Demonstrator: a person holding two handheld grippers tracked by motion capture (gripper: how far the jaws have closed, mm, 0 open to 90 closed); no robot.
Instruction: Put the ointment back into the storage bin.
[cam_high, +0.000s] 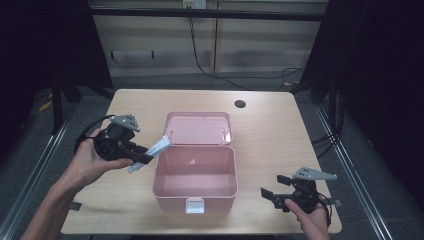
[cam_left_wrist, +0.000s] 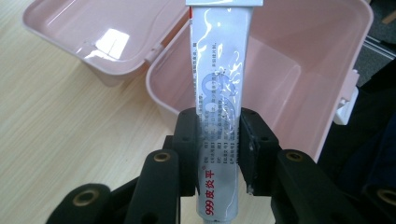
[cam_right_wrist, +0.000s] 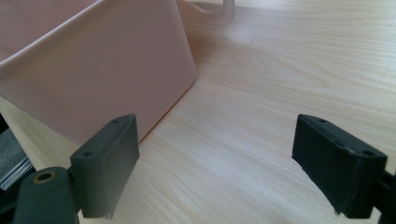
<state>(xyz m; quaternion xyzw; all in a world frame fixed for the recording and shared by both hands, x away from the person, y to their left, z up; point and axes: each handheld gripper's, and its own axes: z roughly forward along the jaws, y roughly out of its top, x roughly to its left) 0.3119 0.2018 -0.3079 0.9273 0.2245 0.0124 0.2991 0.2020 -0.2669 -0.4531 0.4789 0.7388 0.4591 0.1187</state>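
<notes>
A pink plastic box (cam_high: 196, 187) stands open mid-table, its lid (cam_high: 199, 127) folded back behind it and its inside bare. My left gripper (cam_high: 146, 156) is shut on a silver-white ointment tube (cam_high: 156, 149) with red and blue print. In the left gripper view the tube (cam_left_wrist: 219, 84) runs up between the two pads and its far end hangs over the box's left rim (cam_left_wrist: 161, 100). My right gripper (cam_high: 272, 194) rests low at the box's front right, jaws wide open with nothing between them. In the right gripper view its jaws (cam_right_wrist: 215, 163) point past the box's wall (cam_right_wrist: 93, 79).
The wooden table (cam_high: 270, 135) has a round cable hole (cam_high: 240, 104) at the back right. A white latch (cam_high: 195, 205) sits on the box's front wall. Bare tabletop lies right of the box and behind the lid.
</notes>
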